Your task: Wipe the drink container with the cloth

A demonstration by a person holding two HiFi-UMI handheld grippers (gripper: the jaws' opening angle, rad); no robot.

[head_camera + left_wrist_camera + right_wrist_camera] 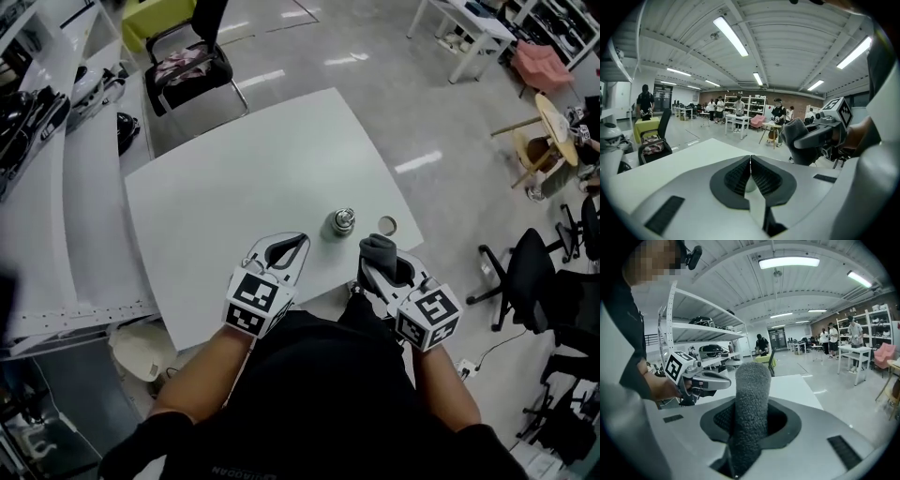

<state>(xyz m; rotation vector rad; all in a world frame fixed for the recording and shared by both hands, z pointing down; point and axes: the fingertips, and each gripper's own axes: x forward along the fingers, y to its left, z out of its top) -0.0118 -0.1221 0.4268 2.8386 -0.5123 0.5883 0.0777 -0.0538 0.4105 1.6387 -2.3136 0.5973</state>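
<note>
Right tool [751,420] clamps a rolled grey cloth [752,380] upright between its jaws, while the left tool [750,165] is empty, jaws pressed together; both hover at the near edge of the white tabletop [244,187], where the metal drink container [340,223] stands just beyond and between them, a small round object [387,224] near it

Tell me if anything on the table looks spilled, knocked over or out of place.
Nothing stands out. The drink container stands upright on the white table, a small round piece beside it, no spill visible.
</note>
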